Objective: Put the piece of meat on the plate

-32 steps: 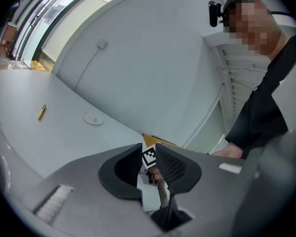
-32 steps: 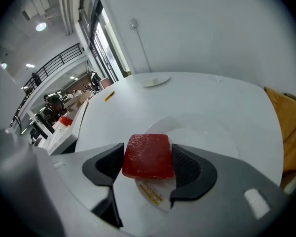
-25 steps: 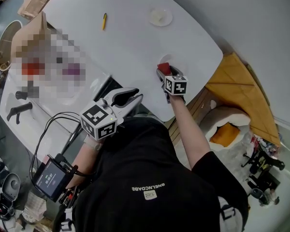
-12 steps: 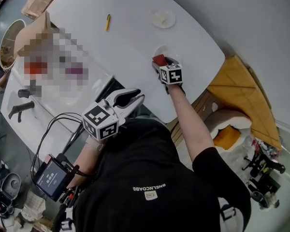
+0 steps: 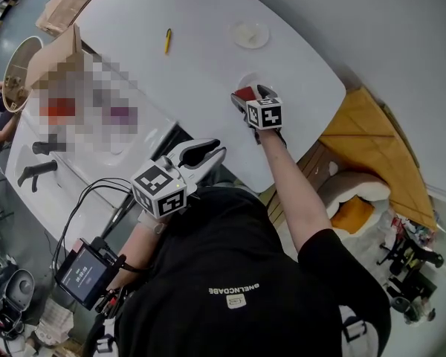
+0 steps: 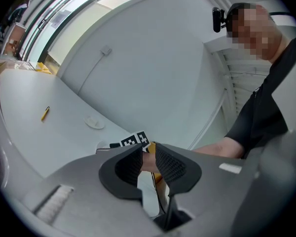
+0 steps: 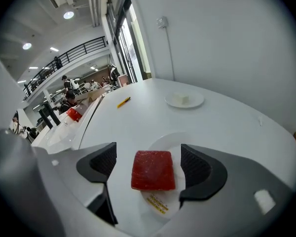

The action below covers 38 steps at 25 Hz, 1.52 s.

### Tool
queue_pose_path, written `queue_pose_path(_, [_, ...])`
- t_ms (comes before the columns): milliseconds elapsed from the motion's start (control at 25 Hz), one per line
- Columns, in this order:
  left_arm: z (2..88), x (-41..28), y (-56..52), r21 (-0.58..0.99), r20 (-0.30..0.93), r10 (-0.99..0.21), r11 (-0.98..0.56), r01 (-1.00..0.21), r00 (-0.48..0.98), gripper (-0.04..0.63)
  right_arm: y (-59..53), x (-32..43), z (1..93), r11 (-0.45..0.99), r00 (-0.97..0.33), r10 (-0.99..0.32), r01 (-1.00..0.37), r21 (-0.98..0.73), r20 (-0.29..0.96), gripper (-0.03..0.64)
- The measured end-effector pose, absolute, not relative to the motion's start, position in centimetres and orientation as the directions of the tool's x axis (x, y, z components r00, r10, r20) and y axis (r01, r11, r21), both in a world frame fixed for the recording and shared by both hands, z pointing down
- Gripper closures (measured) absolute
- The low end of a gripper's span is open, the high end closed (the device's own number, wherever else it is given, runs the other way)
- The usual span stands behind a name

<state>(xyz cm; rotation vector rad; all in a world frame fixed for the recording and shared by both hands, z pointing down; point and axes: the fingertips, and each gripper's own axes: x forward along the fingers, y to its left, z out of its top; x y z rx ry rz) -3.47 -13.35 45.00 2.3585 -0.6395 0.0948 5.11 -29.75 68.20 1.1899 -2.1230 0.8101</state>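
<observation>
A red square piece of meat lies flat on the small white plate near the table's right edge. My right gripper stands over it with its jaws opening. The meat sits between the pads with a gap on each side, so neither pad presses on it. My left gripper hovers close to the person's body, off the table's near edge. Its pads are nearly together with nothing between them.
A second small dish holding a white bit sits farther along the white table. A yellow pen lies to its left. A cardboard box stands at the far left. The table edge runs just right of the plate.
My right gripper carried the meat farther up the table onto the plate, then spread its jaws off it. The left gripper stayed where it was.
</observation>
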Motion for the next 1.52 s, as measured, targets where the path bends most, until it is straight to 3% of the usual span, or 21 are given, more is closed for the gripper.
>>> queue_pose_path(400, [43.7,-1.6,-12.8,0.601,0.196,-0.390,-0.677,-0.425,0.900,0.506,-29.9,5.3,61.5,0.429,-0.474,-0.624,-0.872,-0.235,0.621,0.215])
queue_pose_path(880, [42.8,3.2,-11.9,0.609,0.172,-0.271,-0.727,-0.318,0.947,0.506,-27.6,8.7,52.4,0.396,-0.510,-0.730,-0.858,-0.326,0.455,0.355])
queue_pose_path(1320, [42.1,7.4,-9.2,0.607,0.156,-0.155,-0.764,-0.218,0.976,0.506,-22.1,12.9,46.0,0.351,-0.472,-0.815,-0.863,-0.363,0.335,0.543])
queue_pose_path(1520, [41.6,8.7,-7.6,0.605,0.151,-0.113,-0.776,-0.182,0.982,0.506,-18.8,14.7,43.8,0.314,-0.437,-0.852,-0.867,-0.387,0.289,0.571])
